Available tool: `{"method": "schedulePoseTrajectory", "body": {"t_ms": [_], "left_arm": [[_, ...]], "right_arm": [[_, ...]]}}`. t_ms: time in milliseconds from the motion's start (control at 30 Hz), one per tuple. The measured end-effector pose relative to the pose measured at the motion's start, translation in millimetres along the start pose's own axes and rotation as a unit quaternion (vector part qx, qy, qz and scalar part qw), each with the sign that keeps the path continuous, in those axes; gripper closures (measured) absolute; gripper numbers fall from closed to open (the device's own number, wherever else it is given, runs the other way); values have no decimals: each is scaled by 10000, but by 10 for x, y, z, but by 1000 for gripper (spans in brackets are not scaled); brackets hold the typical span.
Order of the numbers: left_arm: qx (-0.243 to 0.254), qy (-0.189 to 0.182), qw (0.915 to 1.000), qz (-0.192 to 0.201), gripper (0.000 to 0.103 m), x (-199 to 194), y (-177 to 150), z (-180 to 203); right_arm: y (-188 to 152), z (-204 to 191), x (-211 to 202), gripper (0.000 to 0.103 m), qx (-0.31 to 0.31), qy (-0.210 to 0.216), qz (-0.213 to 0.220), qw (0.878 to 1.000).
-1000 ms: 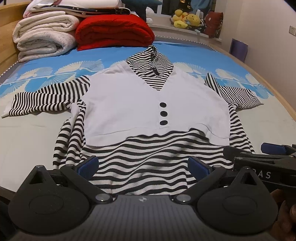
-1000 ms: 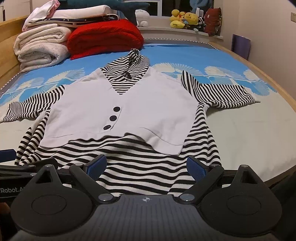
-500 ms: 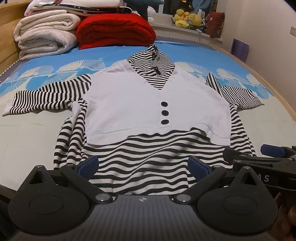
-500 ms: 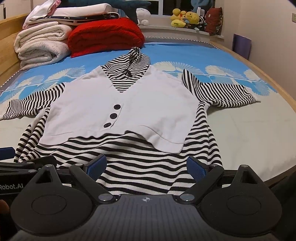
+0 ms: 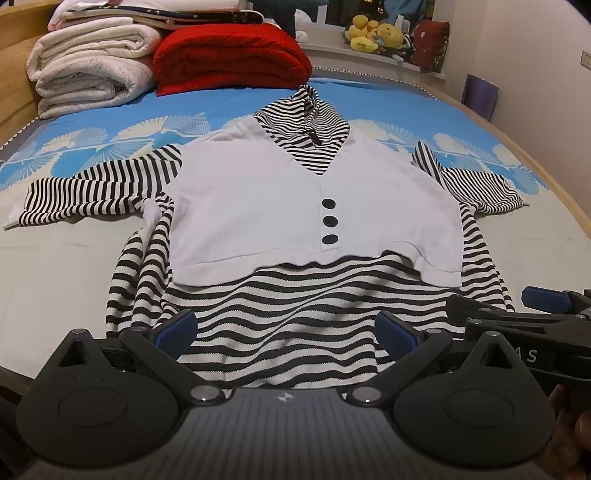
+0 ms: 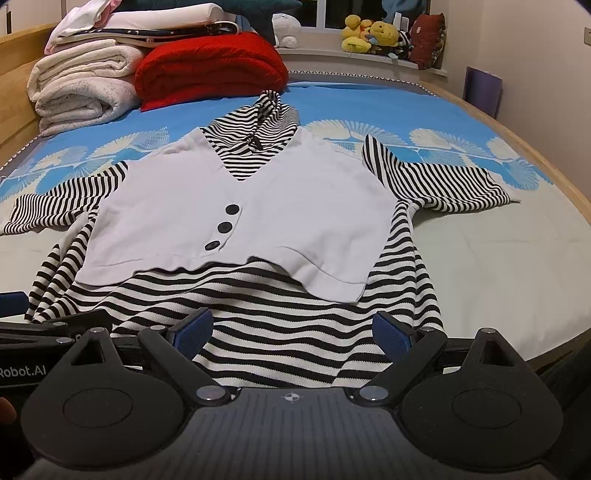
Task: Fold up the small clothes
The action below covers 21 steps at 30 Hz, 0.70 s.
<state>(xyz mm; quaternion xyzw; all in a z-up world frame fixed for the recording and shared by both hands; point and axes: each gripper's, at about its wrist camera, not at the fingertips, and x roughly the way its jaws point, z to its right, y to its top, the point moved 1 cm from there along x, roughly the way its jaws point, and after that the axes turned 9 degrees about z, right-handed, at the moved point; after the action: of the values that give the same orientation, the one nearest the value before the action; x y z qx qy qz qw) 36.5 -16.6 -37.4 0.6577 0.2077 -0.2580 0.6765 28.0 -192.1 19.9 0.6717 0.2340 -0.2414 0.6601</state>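
The top [image 5: 314,206] lies spread flat, front up, on the bed [image 5: 74,266], its striped hem toward the near edge and its striped collar [image 5: 306,129] pointing to the far end. The white front panel with three black buttons [image 5: 330,220] lies smooth over the striped body. Both striped sleeves are stretched out sideways: the left sleeve [image 5: 96,188] runs long over the grey sheet, and the right sleeve [image 6: 443,181] angles out over the blue patterned cover. No part of the top is turned over on itself yet, so by my reading the folding has not begun; the garment is only laid out, and the sleeves, the sides and the bottom-to-top fold all remain.

The left gripper [image 5: 286,328] hovers just above the hem with its blue-padded fingers spread wide and nothing between them. The right gripper [image 6: 291,330] is beside it, also over the hem, likewise released and empty. Whether either touches the cloth cannot be told.

Beyond the top, at the head of the bed, sit a folded red blanket [image 5: 229,55] and stacked white quilts [image 5: 92,74]. Soft toys [image 6: 369,35] line the window ledge behind.
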Motion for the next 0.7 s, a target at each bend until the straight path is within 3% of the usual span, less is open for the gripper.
{"method": "schedulePoseTrajectory", "body": {"t_ms": [533,700], "left_arm": [[-19,13,10000,-42,1,17,6,-10],[-420,588,9971,-252,1,220,91,-333]], "right_arm": [[23,44,-7,11,50,-114,92,9999],[116,363,126,11,507,-629,143,9966]]}}
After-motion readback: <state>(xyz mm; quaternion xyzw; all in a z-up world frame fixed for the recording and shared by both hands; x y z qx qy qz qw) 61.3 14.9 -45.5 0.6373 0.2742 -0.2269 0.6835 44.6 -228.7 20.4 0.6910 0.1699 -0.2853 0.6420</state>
